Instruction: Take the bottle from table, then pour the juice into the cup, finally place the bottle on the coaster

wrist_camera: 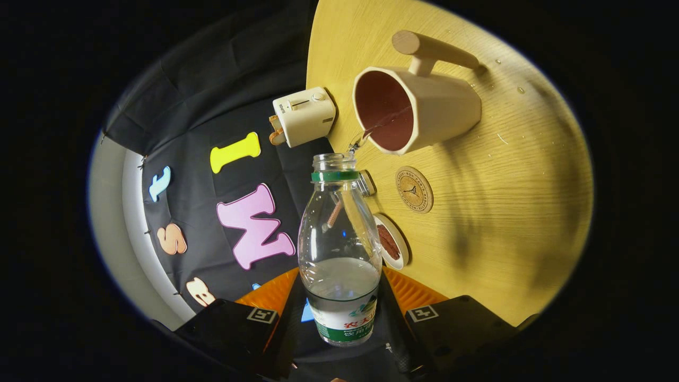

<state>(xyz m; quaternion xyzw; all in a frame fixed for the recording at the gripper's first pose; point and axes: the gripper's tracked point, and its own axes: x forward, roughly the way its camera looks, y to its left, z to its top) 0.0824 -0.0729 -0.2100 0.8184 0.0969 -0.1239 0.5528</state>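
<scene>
Between my two fingers [342, 318] sits the bottle [339, 249], pressed from both sides at its labelled lower part, so I am clamped on it. Its body is clear plastic with a green ring below the open, capless mouth and a white-and-green label around the base. Clear liquid fills roughly the lower third, its surface lying level across the body. From the mouth a thin stream runs into the cup [419, 109], just beyond the bottle's neck. That cup is cream outside and dark red inside, with a wooden handle, and it stands on the yellow wooden table [504, 212]. Near the bottle's shoulder lies the round coaster [414, 189], flat on the table and bare. Closer to me is a small white dish [393, 243] with something reddish-brown in it, perhaps a snack; I cannot make it out. Beside the cup stands a small cream toaster [303, 115].
</scene>
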